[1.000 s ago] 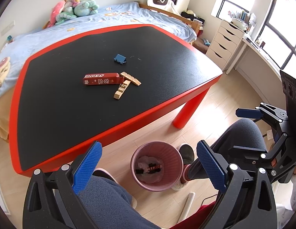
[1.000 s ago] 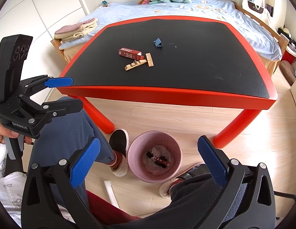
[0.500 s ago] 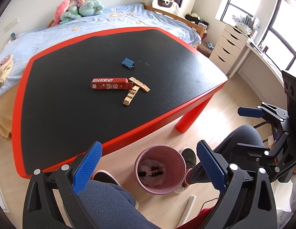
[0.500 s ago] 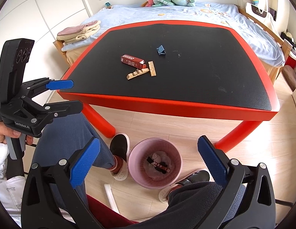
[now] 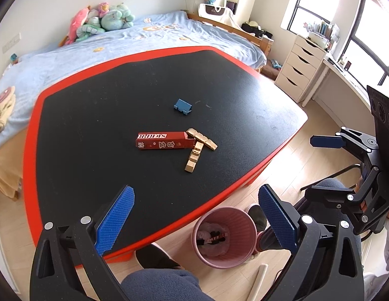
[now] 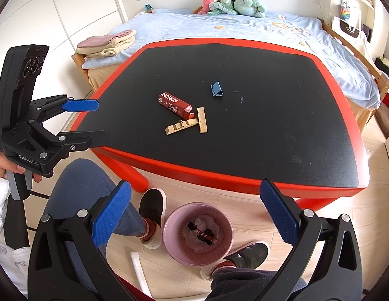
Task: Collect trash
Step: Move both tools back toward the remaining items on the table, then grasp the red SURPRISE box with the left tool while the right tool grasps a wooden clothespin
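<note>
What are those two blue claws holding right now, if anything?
Nothing. Both the left claw and right claw are open and empty; the red box lies untouched on the table.

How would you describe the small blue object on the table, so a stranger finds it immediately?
Look at the black table with the red rim. Beyond the red box and wooden pieces lies a blue binder clip, alone, the only blue item there.
</note>
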A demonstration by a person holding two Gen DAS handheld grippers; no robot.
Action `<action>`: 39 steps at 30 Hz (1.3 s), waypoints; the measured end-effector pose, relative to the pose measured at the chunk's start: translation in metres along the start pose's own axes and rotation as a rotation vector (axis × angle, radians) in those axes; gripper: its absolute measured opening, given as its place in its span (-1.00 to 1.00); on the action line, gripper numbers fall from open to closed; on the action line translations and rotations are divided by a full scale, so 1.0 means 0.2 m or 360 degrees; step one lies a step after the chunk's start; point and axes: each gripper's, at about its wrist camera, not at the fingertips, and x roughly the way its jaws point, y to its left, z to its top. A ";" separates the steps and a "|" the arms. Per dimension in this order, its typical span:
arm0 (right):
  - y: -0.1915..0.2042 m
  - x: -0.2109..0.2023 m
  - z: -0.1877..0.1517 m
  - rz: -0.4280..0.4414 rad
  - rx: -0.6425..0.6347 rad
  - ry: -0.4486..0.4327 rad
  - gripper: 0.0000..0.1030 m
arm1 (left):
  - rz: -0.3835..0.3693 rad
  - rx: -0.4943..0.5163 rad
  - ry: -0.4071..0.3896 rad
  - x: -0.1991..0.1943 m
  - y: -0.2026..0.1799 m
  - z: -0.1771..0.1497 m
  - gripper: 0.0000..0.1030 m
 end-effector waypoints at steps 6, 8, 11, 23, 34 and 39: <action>0.00 0.09 0.11 0.0008 -0.0035 0.0014 0.95 | -0.0017 0.0070 0.0023 0.07 0.08 0.08 0.85; 0.00 0.12 0.14 0.0009 -0.0044 0.0027 0.95 | -0.0028 0.0109 0.0034 0.10 0.11 0.11 0.85; 0.00 0.18 0.17 0.0012 -0.0060 0.0050 0.95 | -0.0063 0.0177 0.0053 0.15 0.15 0.15 0.85; -0.05 0.39 0.26 0.0020 -0.0059 0.0144 0.95 | -0.0131 0.0626 0.0197 0.45 0.24 0.29 0.85; -0.11 0.53 0.31 0.0019 -0.0056 0.0213 0.95 | -0.0157 0.0781 0.0218 0.63 0.26 0.28 0.85; -0.12 0.57 0.32 0.0016 -0.0059 0.0225 0.95 | -0.0140 0.0760 0.0182 0.64 0.26 0.28 0.76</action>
